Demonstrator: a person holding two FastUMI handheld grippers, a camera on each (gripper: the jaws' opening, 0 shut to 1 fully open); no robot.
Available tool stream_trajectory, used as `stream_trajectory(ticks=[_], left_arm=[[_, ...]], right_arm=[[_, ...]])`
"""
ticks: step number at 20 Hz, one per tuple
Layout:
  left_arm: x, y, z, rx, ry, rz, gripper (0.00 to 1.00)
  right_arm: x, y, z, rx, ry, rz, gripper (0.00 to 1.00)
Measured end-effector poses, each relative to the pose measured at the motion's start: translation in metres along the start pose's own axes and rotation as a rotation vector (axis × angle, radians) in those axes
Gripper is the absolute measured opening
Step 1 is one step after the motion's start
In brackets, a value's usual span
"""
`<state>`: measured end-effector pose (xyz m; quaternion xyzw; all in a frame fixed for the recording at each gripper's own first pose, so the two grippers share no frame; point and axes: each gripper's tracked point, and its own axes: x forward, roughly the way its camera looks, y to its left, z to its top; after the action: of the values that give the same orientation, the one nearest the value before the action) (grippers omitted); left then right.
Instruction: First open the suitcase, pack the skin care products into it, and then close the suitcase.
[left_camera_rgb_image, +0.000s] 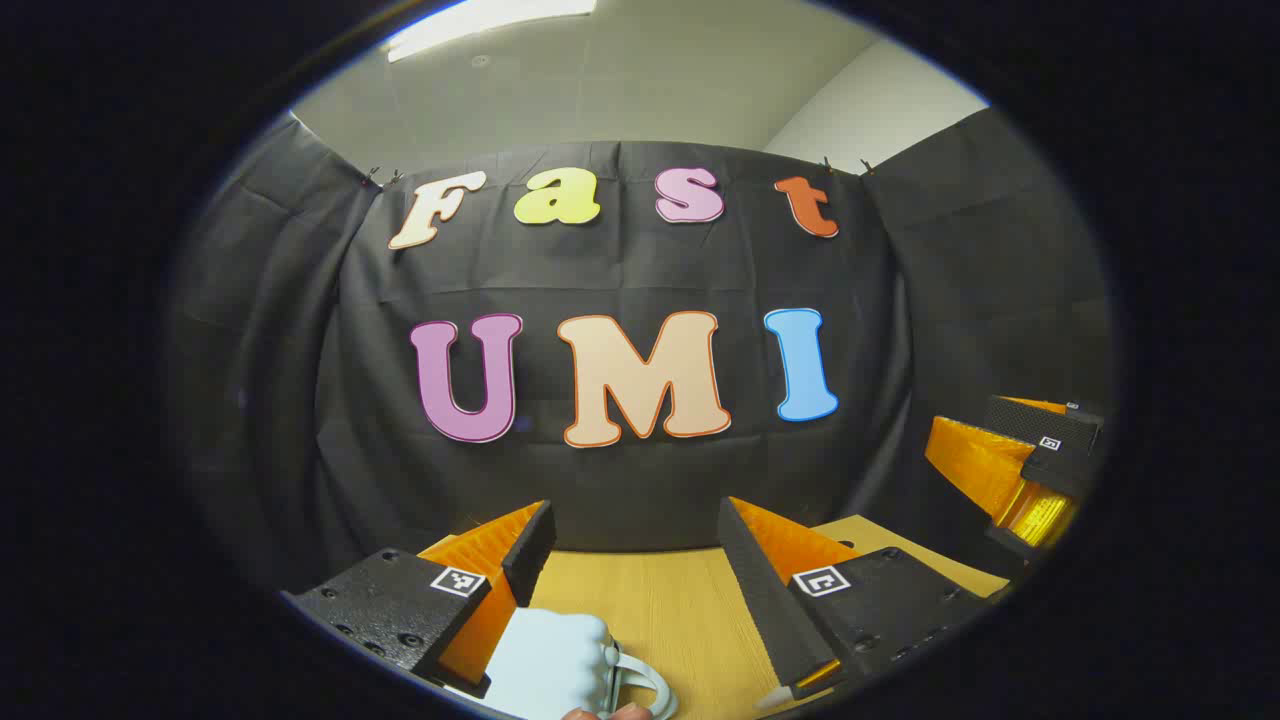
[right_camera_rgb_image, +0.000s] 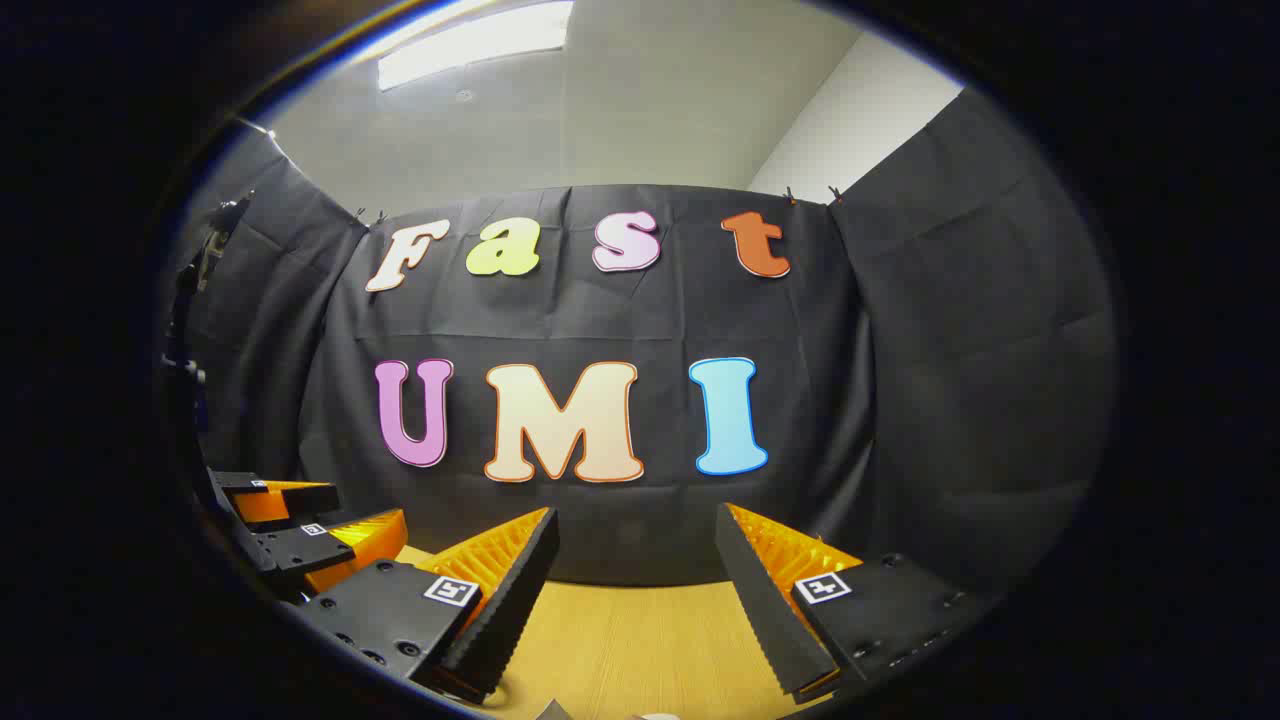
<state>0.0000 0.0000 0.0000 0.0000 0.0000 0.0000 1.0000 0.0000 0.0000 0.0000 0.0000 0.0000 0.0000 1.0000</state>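
Wooden table carrying one pale-blue suitcase, ribbed, at near edge; you're holding left gripper and right gripper spread wide, gripping nothing.

Table: light yellowish wood, fine straight grain; same tone seen in the right gripper view. Suitcase: pale blue shell with soft ribs, handle in a slightly greyer pale blue. Booth wall cloth: plain black, creased. Ceiling: off-white, with a bright white light panel. Room wall above the cloth: white. Square black-and-white markers noted on the gripper bodies.
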Motion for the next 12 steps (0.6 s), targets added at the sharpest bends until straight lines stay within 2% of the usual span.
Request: stream_trajectory(ticks=[6, 12], left_arm=[[-0.003, 0.004, -0.013, -0.010, 0.025, 0.010, 0.95], [0.002, 0.010, -0.079, -0.009, 0.185, 0.028, 0.95]], right_arm=[[0.000, 0.001, 0.007, -0.021, -0.016, 0.017, 0.98], [-0.002, -0.013, 0.000, -0.039, 0.005, -0.012, 0.98]])
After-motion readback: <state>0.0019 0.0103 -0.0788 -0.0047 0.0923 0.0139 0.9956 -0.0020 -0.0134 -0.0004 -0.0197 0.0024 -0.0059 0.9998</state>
